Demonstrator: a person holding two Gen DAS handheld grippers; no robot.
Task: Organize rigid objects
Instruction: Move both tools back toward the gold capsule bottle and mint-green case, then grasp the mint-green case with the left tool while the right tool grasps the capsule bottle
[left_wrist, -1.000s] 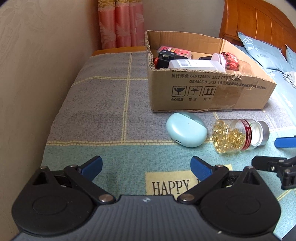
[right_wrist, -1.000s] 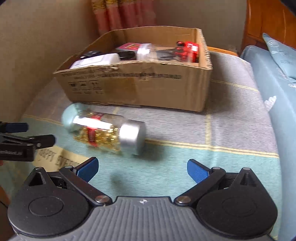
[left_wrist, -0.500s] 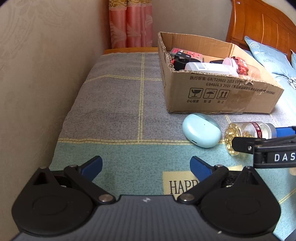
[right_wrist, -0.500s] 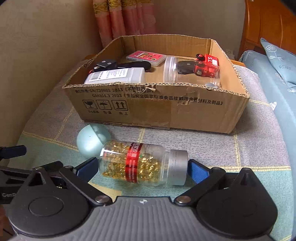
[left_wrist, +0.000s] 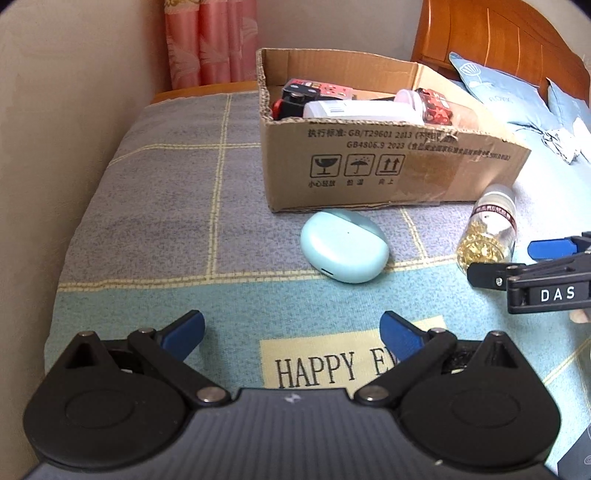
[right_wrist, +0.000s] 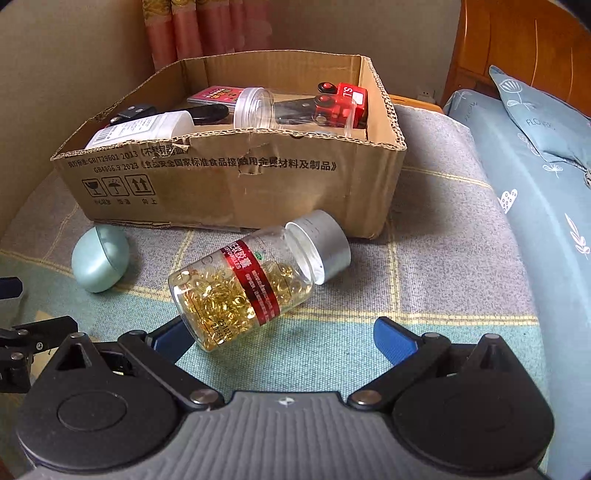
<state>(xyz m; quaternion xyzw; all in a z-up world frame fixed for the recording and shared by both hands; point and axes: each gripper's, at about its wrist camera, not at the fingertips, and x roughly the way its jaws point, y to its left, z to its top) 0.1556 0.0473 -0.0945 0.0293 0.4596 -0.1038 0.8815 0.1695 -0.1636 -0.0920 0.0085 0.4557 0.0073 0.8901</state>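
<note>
Left wrist view. Left gripper (left_wrist: 291, 328): fingers spread wide, nothing between them, above a bedspread (left_wrist: 155, 206) printed "HAPPY". Cardboard box (left_wrist: 369, 166) on the bedspread, holding a white bottle (left_wrist: 354, 110) and a red toy. Mint earbud case (left_wrist: 344, 246) lying just before the box. Capsule bottle (left_wrist: 489, 230) to the right of the case, beside the box's near corner. Right gripper (left_wrist: 517, 264) entering from the right, close to the bottle.

Right wrist view. Right gripper (right_wrist: 280, 338): fingers apart, holding nothing. Capsule bottle (right_wrist: 255, 284) on its side, silver cap toward the box (right_wrist: 236, 184), base against the left fingertip (right_wrist: 168, 338). Earbud case (right_wrist: 99, 264) to the left. Clear jar (right_wrist: 258, 107) and red toy (right_wrist: 341, 99) inside the box.
</note>
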